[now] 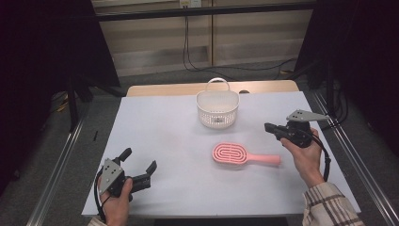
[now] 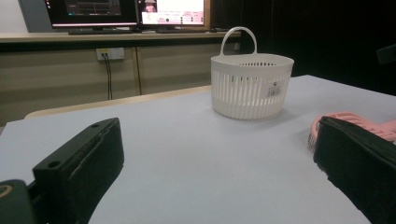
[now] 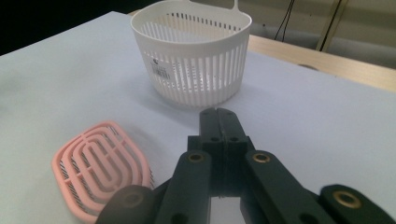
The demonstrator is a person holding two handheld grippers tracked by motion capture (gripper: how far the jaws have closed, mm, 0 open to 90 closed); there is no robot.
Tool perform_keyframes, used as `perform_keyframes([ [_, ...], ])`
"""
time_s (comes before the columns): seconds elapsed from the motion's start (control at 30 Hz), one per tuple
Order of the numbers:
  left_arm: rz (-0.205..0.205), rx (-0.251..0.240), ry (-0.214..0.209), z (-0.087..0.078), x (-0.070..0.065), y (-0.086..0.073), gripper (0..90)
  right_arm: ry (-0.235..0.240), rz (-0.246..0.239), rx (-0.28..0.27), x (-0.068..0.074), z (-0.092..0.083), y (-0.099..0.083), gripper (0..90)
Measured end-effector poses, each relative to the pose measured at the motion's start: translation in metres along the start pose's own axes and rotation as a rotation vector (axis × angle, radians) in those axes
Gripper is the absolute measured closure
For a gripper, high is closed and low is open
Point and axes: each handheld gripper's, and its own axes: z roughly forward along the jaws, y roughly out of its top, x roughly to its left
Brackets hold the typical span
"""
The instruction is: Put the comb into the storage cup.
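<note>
Right gripper (image 1: 269, 126), black two-jaw tool in the person's right hand (image 1: 306, 155): jaws clenched flat against each other, pad to pad, nothing between them; in the right gripper view the closed tips (image 3: 223, 122) hang above bare table. They touch no object. Left gripper (image 1: 139, 159), held in the left hand (image 1: 115, 200) at the near left of the pale blue tabletop (image 1: 155, 122): jaws released and spread wide, one finger (image 2: 81, 161) at the left of its own view and the other (image 2: 359, 156) at the right, with empty table surface between them; nothing gripped. Pink plastic paddle hairbrush with looped open-work head (image 1: 244, 156) lies flat on the table, near the closed right fingertips, below and to their left in the high view, not in contact. From the right gripper view its head (image 3: 100, 165) sits just left of and beneath the jaws. Seen from the left gripper, the brush (image 2: 355, 123) lies beyond the right-hand finger, partly hidden by it. Long axis runs roughly across the table, left to right: oval head toward the left gripper's side, straight handle pointing toward the right hand. White slotted plastic basket with a loop handle (image 1: 217, 108) stands upright beyond both sets of fingers, well apart from the left pair, nearer the right.
</note>
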Motion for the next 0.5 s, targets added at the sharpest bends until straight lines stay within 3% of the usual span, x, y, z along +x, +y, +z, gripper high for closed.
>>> perform_keyframes([
  [0.37, -0.003, -0.003, 0.002, 0.0, -0.001, 0.0, 1.7, 0.037, 0.05, 0.14, -0.006, 0.009, 0.004, 90.0],
  [0.5, -0.002, -0.001, -0.002, 0.0, 0.0, 0.0, 1.8, 0.038, 0.042, 0.2, -0.006, 0.018, 0.003, 90.0],
])
